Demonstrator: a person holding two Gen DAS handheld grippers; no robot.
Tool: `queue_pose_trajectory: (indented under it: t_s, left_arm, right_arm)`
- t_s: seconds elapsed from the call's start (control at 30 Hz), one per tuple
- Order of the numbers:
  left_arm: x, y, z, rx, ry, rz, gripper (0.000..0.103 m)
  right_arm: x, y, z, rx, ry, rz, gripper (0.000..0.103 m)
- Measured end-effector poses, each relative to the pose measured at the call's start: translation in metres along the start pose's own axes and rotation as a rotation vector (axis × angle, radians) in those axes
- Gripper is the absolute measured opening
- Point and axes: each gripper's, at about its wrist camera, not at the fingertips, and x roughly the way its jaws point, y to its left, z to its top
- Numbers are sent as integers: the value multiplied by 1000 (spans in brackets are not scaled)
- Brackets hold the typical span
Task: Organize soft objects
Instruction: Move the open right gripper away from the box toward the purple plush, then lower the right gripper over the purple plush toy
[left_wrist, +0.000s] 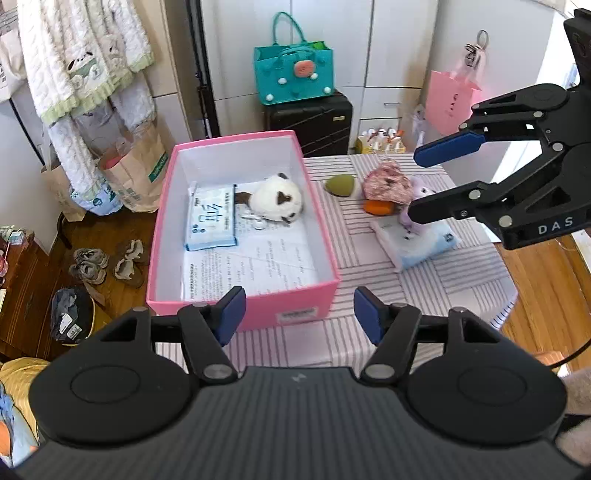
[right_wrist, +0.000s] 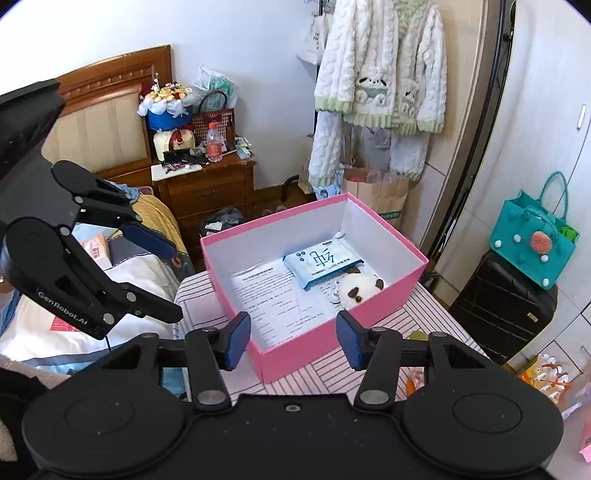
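A pink box (left_wrist: 325, 291) (right_wrist: 413, 275) stands on the striped table. Inside it lie a white plush (left_wrist: 277, 197) (right_wrist: 360, 288), a blue tissue pack (left_wrist: 211, 218) (right_wrist: 319, 264) and printed paper. To its right on the table lie a green soft toy (left_wrist: 341, 184), a pink floral soft piece (left_wrist: 388, 181), an orange piece (left_wrist: 378, 207), a purple plush (left_wrist: 417, 199) and a light blue pack (left_wrist: 417, 243). My left gripper (left_wrist: 299, 314) is open and empty over the box's near wall. My right gripper (right_wrist: 291, 339) (left_wrist: 415, 184) is open and empty above the purple plush.
The striped tablecloth (left_wrist: 424, 288) ends at the right over wooden floor. A black suitcase (left_wrist: 310, 122) with a teal bag (left_wrist: 293, 75) stands behind the table. Paper bags (left_wrist: 136, 170) and shoes (left_wrist: 107, 262) lie left. A bed (right_wrist: 110, 280) and nightstand (right_wrist: 207, 188) are beyond.
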Motion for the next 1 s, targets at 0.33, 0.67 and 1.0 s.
queue_pose_trajectory:
  t_s: [0.33, 0.67, 1.0]
  left_arm:
    - [-5, -41, -23, 75, 1, -23, 74]
    - [22, -72, -37, 121, 41, -79, 87]
    - [55, -92, -45, 102, -7, -134, 93]
  right_arm:
    - [-39, 16, -54, -25, -24, -27, 71]
    - [-46, 7, -122, 108, 12, -61, 76]
    - [-34, -23, -178, 242, -1, -54, 84]
